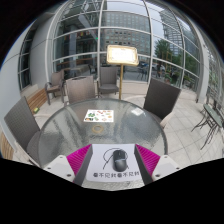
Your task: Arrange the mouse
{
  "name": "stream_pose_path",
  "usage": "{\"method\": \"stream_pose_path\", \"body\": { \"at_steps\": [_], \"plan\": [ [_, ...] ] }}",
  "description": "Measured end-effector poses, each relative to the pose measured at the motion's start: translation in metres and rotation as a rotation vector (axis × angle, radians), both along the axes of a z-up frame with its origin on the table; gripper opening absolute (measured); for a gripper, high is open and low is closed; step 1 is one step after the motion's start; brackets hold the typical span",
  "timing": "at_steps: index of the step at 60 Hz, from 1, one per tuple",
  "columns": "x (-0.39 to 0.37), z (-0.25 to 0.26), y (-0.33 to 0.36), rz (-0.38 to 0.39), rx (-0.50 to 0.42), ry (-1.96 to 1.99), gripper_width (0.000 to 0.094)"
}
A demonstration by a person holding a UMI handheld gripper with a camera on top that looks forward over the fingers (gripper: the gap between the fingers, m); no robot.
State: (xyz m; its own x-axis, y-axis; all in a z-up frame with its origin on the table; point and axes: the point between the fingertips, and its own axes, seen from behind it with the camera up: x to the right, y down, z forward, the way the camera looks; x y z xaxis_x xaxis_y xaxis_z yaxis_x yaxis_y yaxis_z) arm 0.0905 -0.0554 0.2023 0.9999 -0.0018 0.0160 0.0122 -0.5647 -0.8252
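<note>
The gripper [117, 163] stood open over the glass table [70, 130], a black mouse [118, 159] lying between its fingers [82, 160].

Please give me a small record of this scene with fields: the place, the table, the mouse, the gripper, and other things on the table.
place: terrace with chairs before a glass building
table: round glass table
mouse: dark mouse on a white mat, at the near edge of the table
gripper: gripper open; the mouse lies between its fingers, with a gap at each side
other things: a white sheet with dark marks, farther along the table, beyond the mouse
</note>
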Motion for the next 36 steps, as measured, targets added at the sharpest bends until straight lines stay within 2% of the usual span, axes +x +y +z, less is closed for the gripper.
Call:
{"method": "stream_pose_path", "body": {
  "at_steps": [16,36],
  "plan": [
    [-0.044,0.066,-0.071,0.019,0.078,-0.007,0.0854],
    [-0.073,0.070,-0.120,0.027,0.073,-0.019,0.0854]
  ]
}}
